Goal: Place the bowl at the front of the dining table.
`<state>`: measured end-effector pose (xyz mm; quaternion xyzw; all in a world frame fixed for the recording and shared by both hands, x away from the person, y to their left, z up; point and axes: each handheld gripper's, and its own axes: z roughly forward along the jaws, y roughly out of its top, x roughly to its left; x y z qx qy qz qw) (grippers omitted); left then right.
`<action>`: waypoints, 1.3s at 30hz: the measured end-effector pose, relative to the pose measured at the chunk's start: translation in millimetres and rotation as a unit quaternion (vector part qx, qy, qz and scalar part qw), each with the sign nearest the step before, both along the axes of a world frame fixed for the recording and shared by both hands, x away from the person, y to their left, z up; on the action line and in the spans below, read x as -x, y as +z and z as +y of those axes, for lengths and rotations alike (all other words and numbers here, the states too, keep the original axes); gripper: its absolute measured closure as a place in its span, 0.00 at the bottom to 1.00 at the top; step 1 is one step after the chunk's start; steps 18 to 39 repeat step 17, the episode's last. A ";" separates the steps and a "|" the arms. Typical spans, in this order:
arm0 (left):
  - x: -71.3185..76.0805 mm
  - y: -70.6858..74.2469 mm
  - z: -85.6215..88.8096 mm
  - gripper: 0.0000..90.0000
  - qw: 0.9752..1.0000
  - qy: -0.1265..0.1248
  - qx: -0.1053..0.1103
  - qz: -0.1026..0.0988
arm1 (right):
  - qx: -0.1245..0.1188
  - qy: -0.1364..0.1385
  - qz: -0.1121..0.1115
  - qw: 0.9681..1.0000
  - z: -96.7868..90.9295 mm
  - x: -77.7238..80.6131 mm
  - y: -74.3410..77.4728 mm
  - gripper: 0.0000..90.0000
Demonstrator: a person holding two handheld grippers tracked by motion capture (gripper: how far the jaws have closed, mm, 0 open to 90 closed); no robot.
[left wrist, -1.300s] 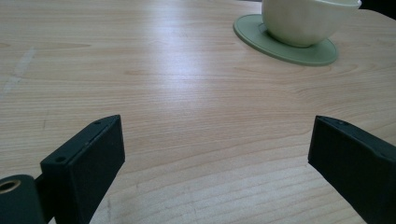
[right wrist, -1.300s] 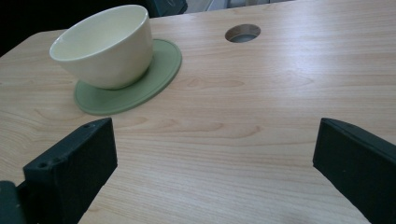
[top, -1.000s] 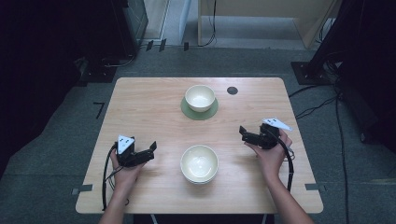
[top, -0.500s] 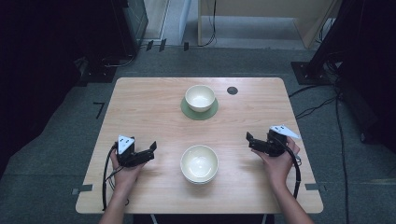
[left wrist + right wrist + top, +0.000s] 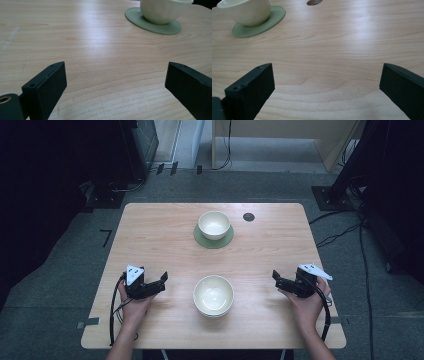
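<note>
A cream bowl (image 5: pixel 213 294) rests on the bare wooden table (image 5: pixel 165 240) near the front, between my two hands. A second cream bowl (image 5: pixel 214 224) stands on a round green coaster (image 5: pixel 214 239) at the back middle; this bowl (image 5: pixel 163 10) and coaster (image 5: pixel 155 25) also appear in the left gripper view, and as bowl (image 5: pixel 245 11) on coaster (image 5: pixel 259 23) in the right gripper view. My left gripper (image 5: pixel 161 280) sits open left of the near bowl, with nothing between its jaws. My right gripper (image 5: pixel 275 277) is open to the bowl's right, likewise holding nothing.
A small dark round hole (image 5: pixel 248 217) lies in the table top right of the coaster. Cables (image 5: pixel 345 227) run over the grey floor at the right. Dark equipment stands beyond the table's back left corner.
My right gripper has drawn back to the right and toward the front edge, away from the near bowl. The left gripper and both bowls have stayed put.
</note>
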<state>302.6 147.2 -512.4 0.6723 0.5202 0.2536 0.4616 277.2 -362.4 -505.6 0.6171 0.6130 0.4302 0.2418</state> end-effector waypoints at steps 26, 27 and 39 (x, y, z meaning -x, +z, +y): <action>-0.5 0.0 -0.1 0.04 1.000 0.000 0.002 0.001 | -0.025 -0.022 0.001 0.999 -9.2 11.7 -1.1 0.00; -0.5 0.0 -0.1 0.04 1.000 0.000 0.002 0.001 | -0.025 -0.022 0.001 0.999 -9.2 11.7 -1.1 0.00; -0.5 0.0 -0.1 0.04 1.000 0.000 0.002 0.001 | -0.025 -0.022 0.001 0.999 -9.2 11.7 -1.1 0.00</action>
